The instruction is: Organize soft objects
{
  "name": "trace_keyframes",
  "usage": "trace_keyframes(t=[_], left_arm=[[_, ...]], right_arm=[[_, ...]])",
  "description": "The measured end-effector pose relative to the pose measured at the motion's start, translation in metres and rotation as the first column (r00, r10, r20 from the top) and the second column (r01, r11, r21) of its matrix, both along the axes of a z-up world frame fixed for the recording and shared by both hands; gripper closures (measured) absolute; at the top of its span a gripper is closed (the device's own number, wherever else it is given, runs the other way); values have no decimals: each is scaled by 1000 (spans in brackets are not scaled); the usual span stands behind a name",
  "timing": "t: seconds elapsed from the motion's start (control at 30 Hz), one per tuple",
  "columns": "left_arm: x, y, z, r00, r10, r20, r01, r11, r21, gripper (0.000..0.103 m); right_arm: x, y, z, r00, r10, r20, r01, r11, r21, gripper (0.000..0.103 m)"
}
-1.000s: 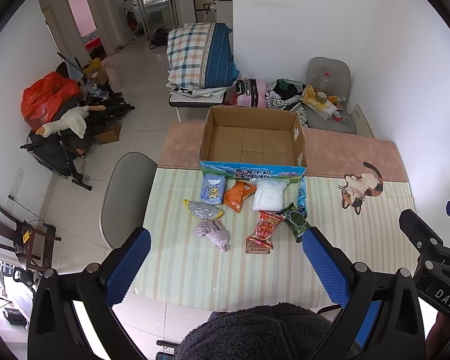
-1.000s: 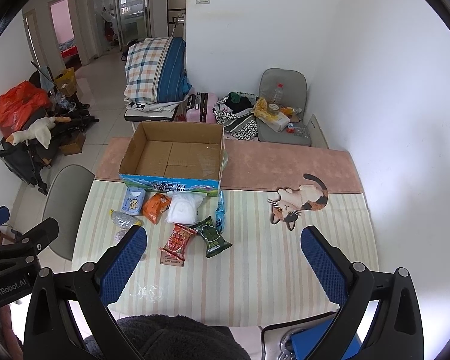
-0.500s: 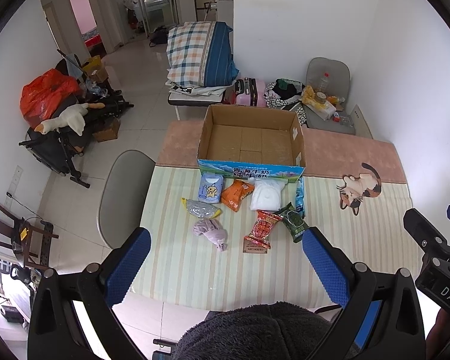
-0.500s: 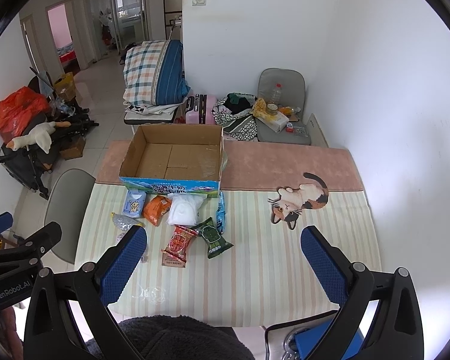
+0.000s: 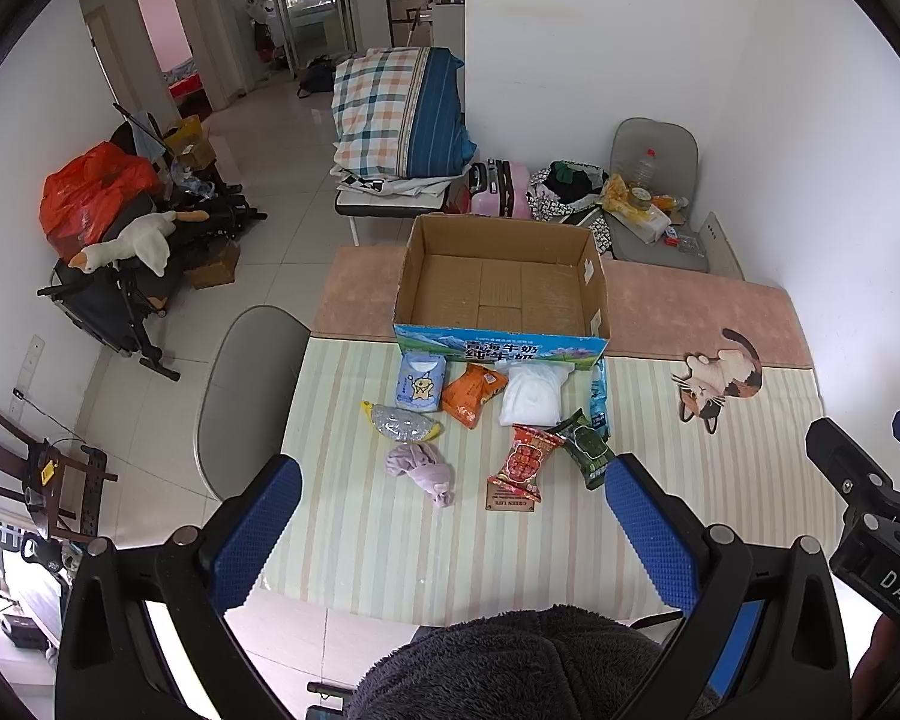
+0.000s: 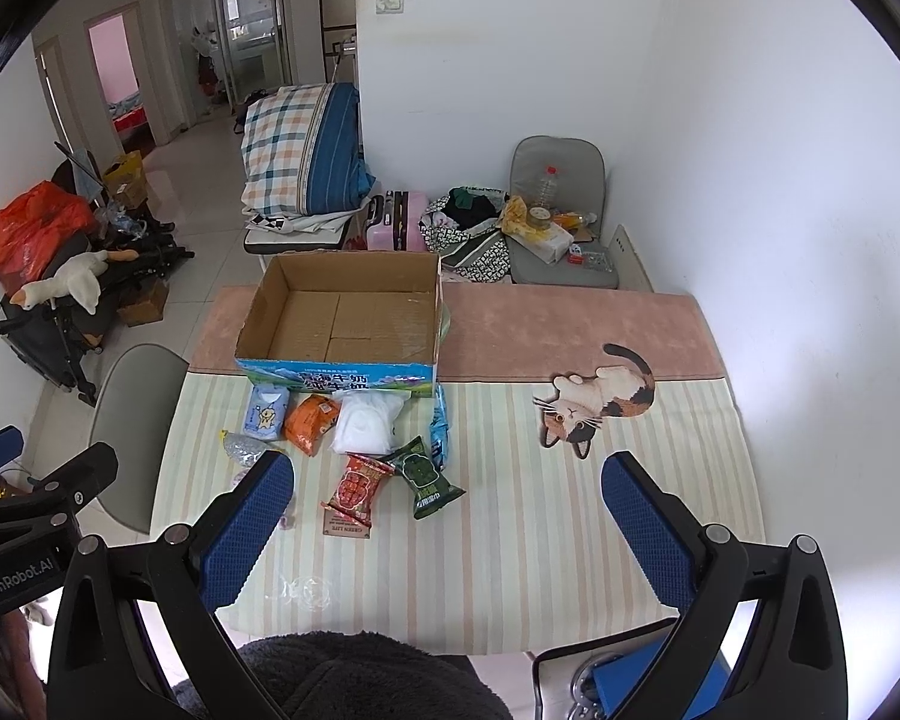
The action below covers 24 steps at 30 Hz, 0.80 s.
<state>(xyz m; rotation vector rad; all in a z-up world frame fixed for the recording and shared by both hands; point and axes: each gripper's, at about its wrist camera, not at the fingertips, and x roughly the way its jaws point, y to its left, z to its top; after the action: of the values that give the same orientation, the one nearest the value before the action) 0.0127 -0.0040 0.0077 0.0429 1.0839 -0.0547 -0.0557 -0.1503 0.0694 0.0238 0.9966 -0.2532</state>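
An open, empty cardboard box (image 5: 501, 291) (image 6: 348, 315) stands on the table's far side. In front of it lie soft items: a blue tissue pack (image 5: 419, 381), an orange packet (image 5: 473, 395), a white bag (image 5: 533, 397), a red snack bag (image 5: 525, 462) (image 6: 357, 487), a green packet (image 5: 588, 450) (image 6: 426, 477), a silvery pouch (image 5: 399, 423) and a lilac cloth (image 5: 420, 468). My left gripper (image 5: 450, 525) is open and empty, high above the table's near edge. My right gripper (image 6: 447, 525) is open and empty, also high above the near edge.
The table carries a striped cloth (image 5: 378, 534) and a pink mat (image 5: 690, 306) with a cat-shaped mat (image 5: 720, 375). A grey chair (image 5: 240, 384) stands at the table's left. A second chair (image 5: 654, 168) with clutter and a cot with a plaid quilt (image 5: 396, 114) stand beyond.
Both grippers have risen and drawn back slightly, so the table looks a little smaller. Nothing on the table has moved.
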Motion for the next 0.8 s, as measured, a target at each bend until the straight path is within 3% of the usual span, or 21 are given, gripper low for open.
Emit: trace_keyframes(t=[0.67, 0.8], left_arm=[[0, 0, -1, 1000, 1, 1, -1, 1000, 1, 0], [14, 4, -17, 1000, 17, 5, -17, 1000, 22, 0]], right_arm=[[5, 2, 0, 1000, 7, -7, -7, 1000, 4, 0], [11, -1, -10, 1000, -2, -12, 2, 1000, 26, 0]])
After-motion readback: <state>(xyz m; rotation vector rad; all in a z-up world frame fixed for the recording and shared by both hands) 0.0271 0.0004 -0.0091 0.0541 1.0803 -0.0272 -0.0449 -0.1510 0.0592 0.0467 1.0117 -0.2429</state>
